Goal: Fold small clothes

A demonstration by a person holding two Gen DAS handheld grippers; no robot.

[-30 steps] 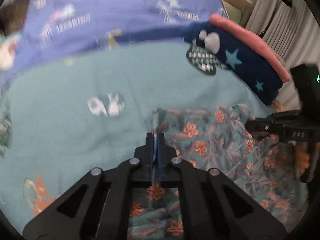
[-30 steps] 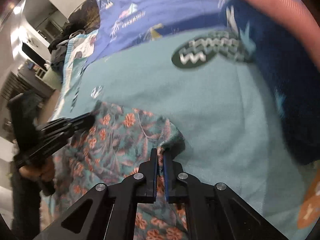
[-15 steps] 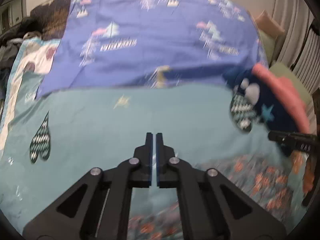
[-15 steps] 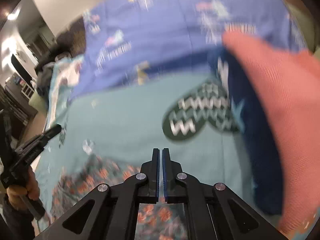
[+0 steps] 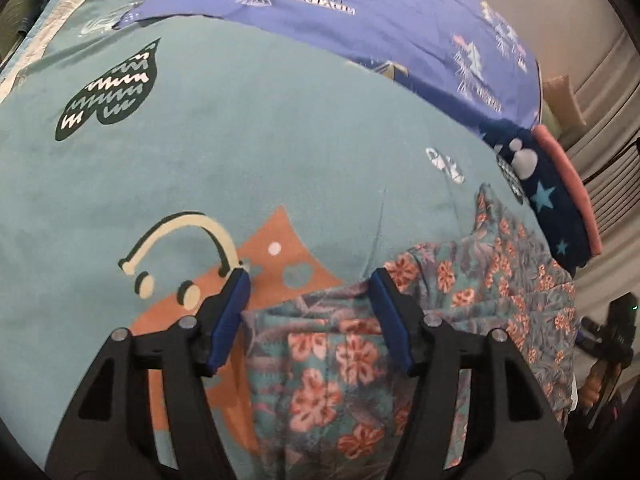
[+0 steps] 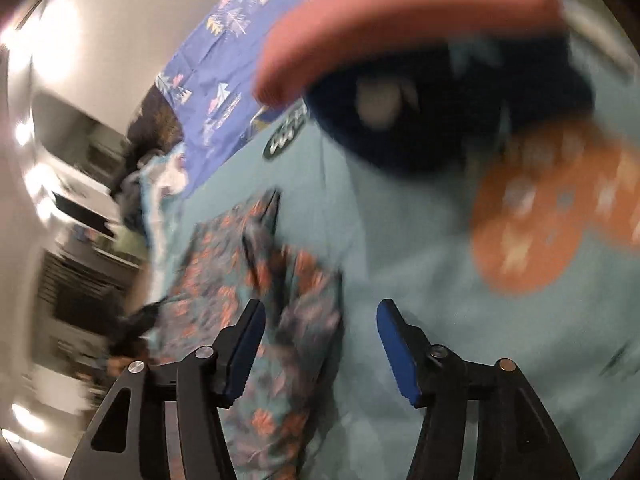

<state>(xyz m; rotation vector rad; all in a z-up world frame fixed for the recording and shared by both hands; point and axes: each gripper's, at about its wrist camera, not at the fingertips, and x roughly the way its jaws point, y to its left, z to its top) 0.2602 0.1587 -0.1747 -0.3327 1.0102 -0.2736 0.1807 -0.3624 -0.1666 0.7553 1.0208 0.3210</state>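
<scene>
A small floral garment [image 5: 460,300], teal with orange flowers, lies folded on the teal bedspread [image 5: 248,152]. My left gripper [image 5: 308,292] is open, its jaws spread over the garment's near left corner. My right gripper [image 6: 320,324] is open too, over the garment's right edge [image 6: 256,280] in a blurred view. It also shows at the far right of the left wrist view [image 5: 612,336]. Neither gripper holds cloth.
A stack of folded clothes, navy with stars [image 5: 548,208] under a pink piece [image 5: 572,184], lies at the right. A purple printed sheet [image 5: 360,12] covers the far end of the bed. Dark furniture stands left of the bed [image 6: 80,208].
Both grippers were shut on the floral garment's edge, carried it over, then opened and let it go. The garment now lies folded; both grippers have drawn back.
</scene>
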